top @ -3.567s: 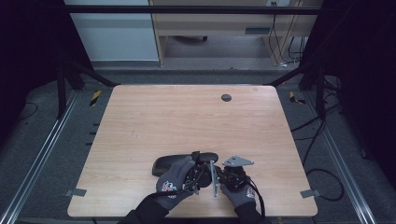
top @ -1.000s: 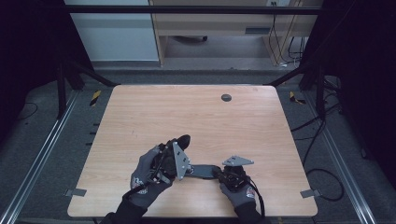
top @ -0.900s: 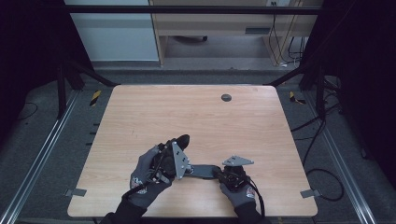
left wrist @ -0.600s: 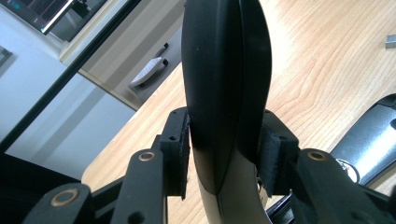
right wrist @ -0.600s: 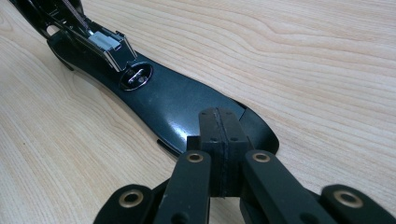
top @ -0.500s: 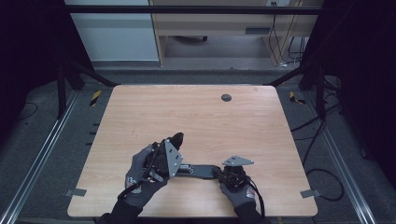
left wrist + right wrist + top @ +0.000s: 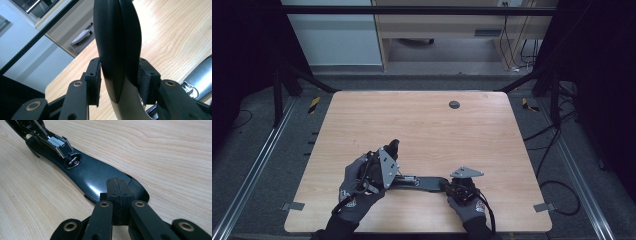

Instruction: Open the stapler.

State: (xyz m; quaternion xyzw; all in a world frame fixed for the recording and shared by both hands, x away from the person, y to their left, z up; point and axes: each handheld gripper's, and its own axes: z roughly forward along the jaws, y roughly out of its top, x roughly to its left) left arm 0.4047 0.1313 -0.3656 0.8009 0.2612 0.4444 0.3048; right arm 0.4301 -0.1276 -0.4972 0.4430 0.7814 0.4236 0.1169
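Note:
A black stapler lies open on the wooden table (image 7: 412,120). Its flat base (image 7: 424,183) rests on the wood, and its rounded top arm (image 7: 393,146) is swung up at the left end. My left gripper (image 7: 388,156) is shut on that top arm (image 7: 116,37), with both pads (image 7: 96,77) pressed against its sides. My right gripper (image 7: 446,184) is shut with its pads together. Its tips (image 7: 117,185) rest on the near end of the base (image 7: 92,175). Farther along the base are the round anvil (image 7: 73,161) and the metal magazine (image 7: 53,141).
A small dark round grommet (image 7: 454,104) sits near the table's far edge. Metal frame rails run along both sides of the table, and cables lie on the floor to the right. A cabinet stands behind the table.
The stapler was folded shut between both grippers. My left gripper has since swung the top arm up and to the left, edging slightly further left in the last second. The right gripper kept still.

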